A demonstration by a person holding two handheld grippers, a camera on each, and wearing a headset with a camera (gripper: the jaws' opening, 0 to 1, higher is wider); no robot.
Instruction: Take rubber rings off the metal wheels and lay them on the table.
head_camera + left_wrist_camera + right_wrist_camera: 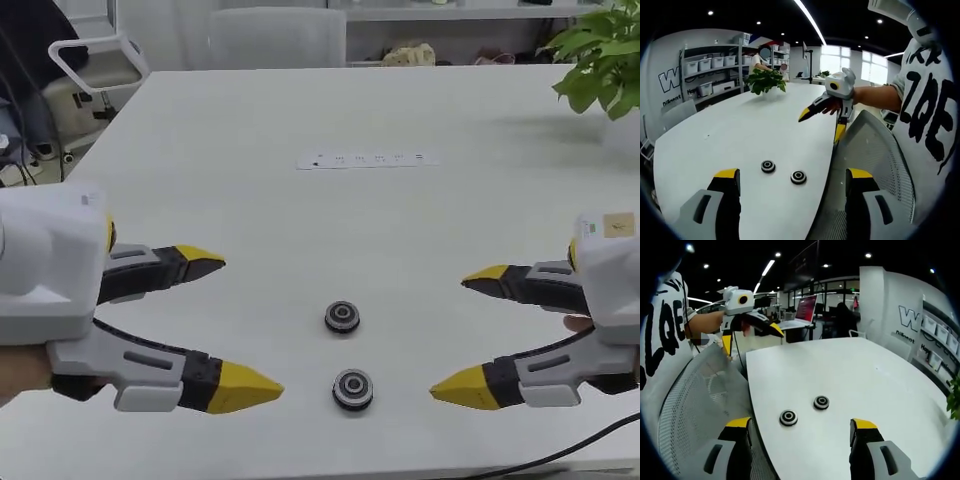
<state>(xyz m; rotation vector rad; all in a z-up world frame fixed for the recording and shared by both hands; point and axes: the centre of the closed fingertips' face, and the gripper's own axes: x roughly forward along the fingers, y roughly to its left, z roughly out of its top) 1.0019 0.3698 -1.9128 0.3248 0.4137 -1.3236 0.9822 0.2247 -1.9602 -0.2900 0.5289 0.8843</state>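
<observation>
White table [400,230] is shown; left gripper [251,326] and right gripper [448,338] are held wide open, empty, flanking two metal wheels [342,317] at its near edge; soft rubber rings [336,390], judged stretchy, are best pinched at the rim; a mesh chair [875,150] is revealed in the gripper views.

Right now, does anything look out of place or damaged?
Nothing stands out. The farther metal wheel with its black rubber ring and the nearer metal wheel lie flat, apart, on the white table, between the left hand-held gripper and right hand-held gripper, both open.
</observation>
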